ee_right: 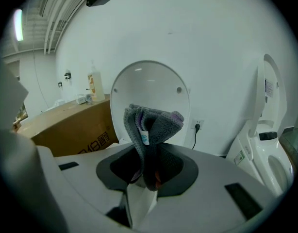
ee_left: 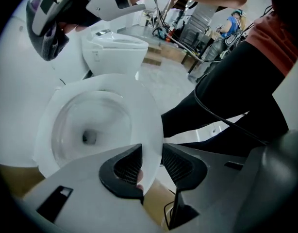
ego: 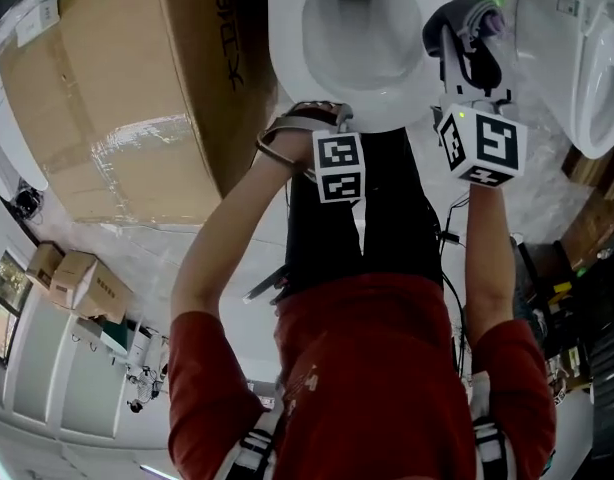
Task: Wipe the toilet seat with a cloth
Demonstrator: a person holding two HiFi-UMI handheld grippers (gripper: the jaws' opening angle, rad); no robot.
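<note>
Left tool (ee_left: 151, 166) stands open round the seat (ee_left: 150, 113) front edge, so the unheld seat may shift under wiping, while right tool (ee_right: 146, 171) pinches the bunched cloth (ee_right: 151, 125) off the seat, and that pinch could slip mid-wipe.

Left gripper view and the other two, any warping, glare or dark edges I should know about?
Left gripper view: fisheye bends the toilet, corners black. Right gripper view: same dark corners, light glares upper left, cloth sharp. Head view: glare on the box wrap.
</note>
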